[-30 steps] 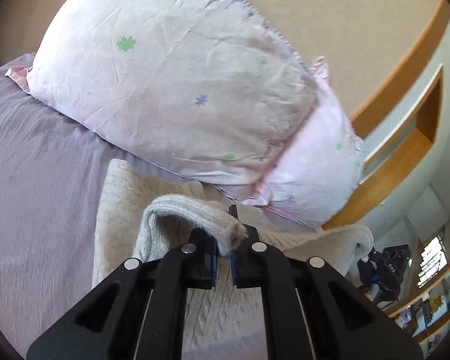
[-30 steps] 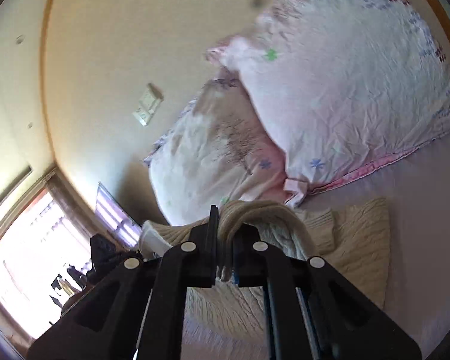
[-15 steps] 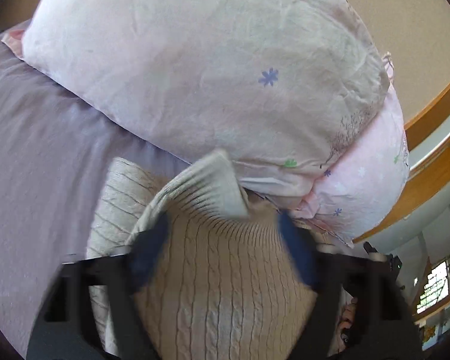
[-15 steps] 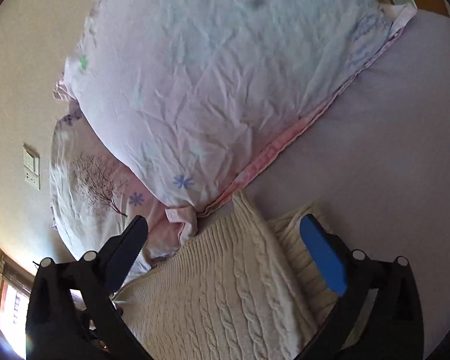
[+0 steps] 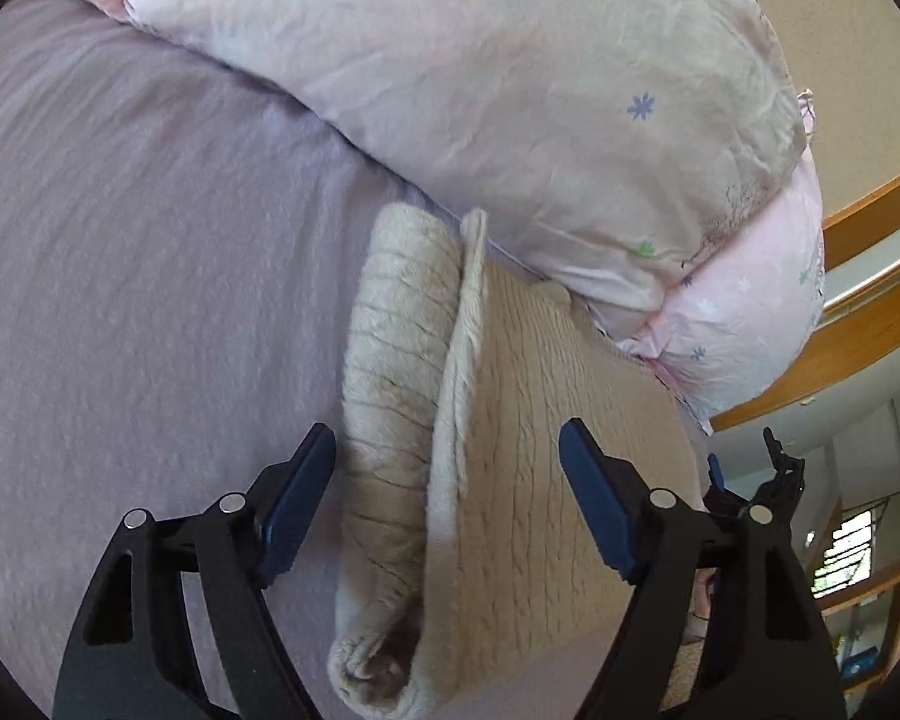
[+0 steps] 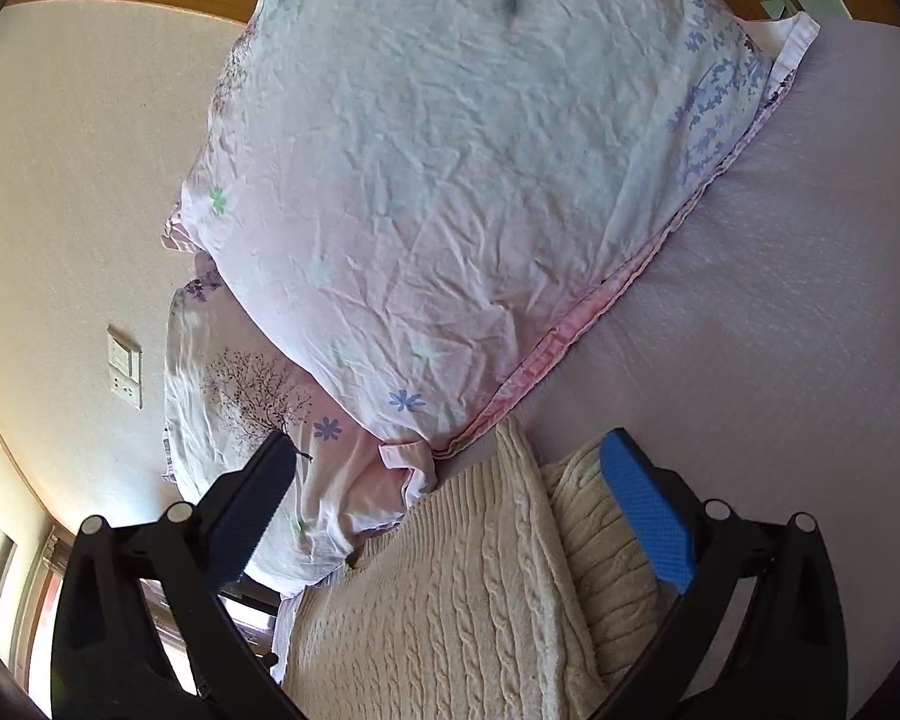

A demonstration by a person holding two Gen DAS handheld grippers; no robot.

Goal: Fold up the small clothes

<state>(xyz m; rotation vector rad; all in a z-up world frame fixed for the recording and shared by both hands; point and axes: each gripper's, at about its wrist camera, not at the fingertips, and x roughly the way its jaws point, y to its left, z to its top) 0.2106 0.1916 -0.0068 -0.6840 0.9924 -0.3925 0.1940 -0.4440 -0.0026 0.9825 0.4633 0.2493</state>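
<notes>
1. Left claw [image 5: 447,495]: jaws spread wide, blue pads [image 5: 297,507] either side of the knit, gripping nothing.
2. Right claw [image 6: 447,513]: jaws likewise spread wide, nothing between the pads [image 6: 648,513] but the knit lying below.
3. Cream cable-knit sweater [image 5: 510,450]: lying on the lilac bed sheet [image 5: 138,300], far edge touching the pillows.
4. Left wrist view: top layer of sweater folded flat, ribbed edge [image 5: 459,372] running toward the camera; a rolled section [image 5: 390,396], sleeve or lower layer (cannot tell which), showing just beside it on the left, open end nearest the camera.
5. Right wrist view: same sweater [image 6: 450,600] seen from the other side, folded panel on top, a second cable-knit layer [image 6: 606,546] sticking out beside it under the right-hand pad.
6. Large pale pillow [image 6: 450,180] with small flower print on the bed behind the sweater, resting partly over a second pink pillow [image 6: 234,396] with a tree print.
7. Wall switch plate [image 6: 125,373] on the beige wall, left of the pink pillow.
8. Other claw [image 5: 756,480] visible at right edge of left wrist view, beyond the sweater.
</notes>
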